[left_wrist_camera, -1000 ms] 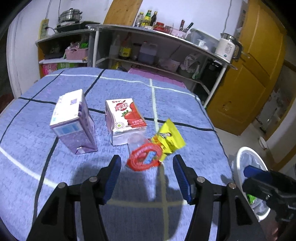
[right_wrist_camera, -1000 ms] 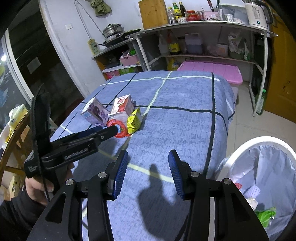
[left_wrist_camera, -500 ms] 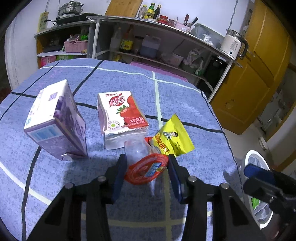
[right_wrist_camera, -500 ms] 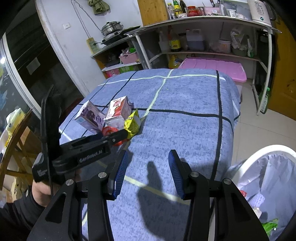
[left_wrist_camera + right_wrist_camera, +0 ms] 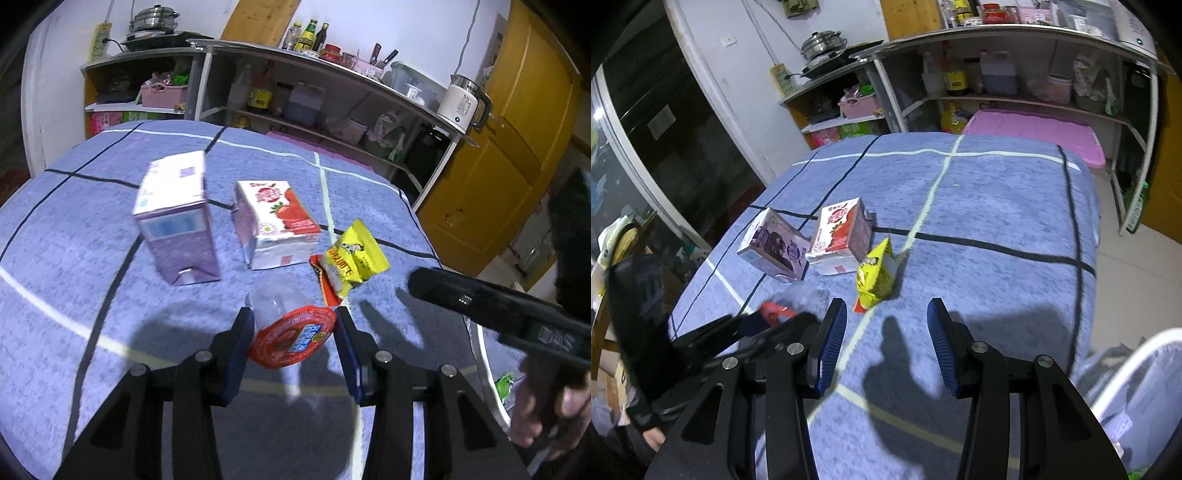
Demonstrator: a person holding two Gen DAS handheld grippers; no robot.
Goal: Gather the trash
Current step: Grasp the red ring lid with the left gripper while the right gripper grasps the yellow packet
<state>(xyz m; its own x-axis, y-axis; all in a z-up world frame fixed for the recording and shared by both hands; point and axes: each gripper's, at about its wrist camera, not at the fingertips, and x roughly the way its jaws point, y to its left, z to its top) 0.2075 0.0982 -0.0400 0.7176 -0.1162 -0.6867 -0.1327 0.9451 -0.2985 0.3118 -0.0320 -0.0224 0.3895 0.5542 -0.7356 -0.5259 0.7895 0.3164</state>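
Blue checked tablecloth [image 5: 92,221], cluttered kitchen shelves [image 5: 295,92]

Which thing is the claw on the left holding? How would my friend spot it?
Look at the blue checked tablecloth, near its front edge, in front of the two drink cartons. Between the left gripper pads sits a clear plastic cup on its side. Its round red foil lid faces you, unlike the boxy purple carton, strawberry carton and yellow snack bag.
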